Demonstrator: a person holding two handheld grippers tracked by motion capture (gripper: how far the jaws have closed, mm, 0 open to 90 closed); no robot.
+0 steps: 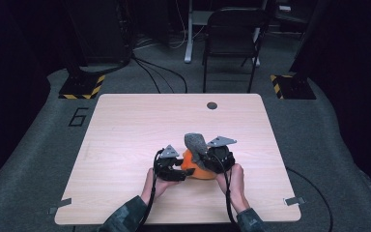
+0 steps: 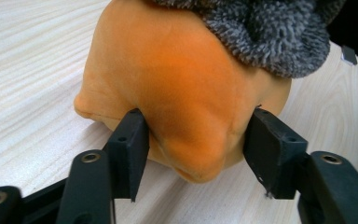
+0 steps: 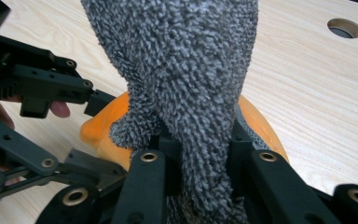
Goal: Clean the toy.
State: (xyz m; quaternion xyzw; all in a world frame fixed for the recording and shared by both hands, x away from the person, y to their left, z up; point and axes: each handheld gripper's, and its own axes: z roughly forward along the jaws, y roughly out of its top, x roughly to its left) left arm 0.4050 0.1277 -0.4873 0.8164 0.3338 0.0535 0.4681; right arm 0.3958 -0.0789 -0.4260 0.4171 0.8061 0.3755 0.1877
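setting: dark room, grey carpeted floor, a black chair behind a pale wooden table with a round cable hole near its far edge.

item 1: orange soft form, rounded, lying on the table toward the near edge, between the two grippers. smooth, plush-like surface, seen close in the left gripper view.

item 2: grey fuzzy cloth, draped over the top of the orange form and rising upright from it.

item 3: left gripper, held in the person's left hand. its jaws stand on either side of the form's lower end, partly apart; whether the pads press on it cannot be told.

item 4: right gripper, held in the right hand. its jaws are closed on the grey cloth, which stands tall between them.
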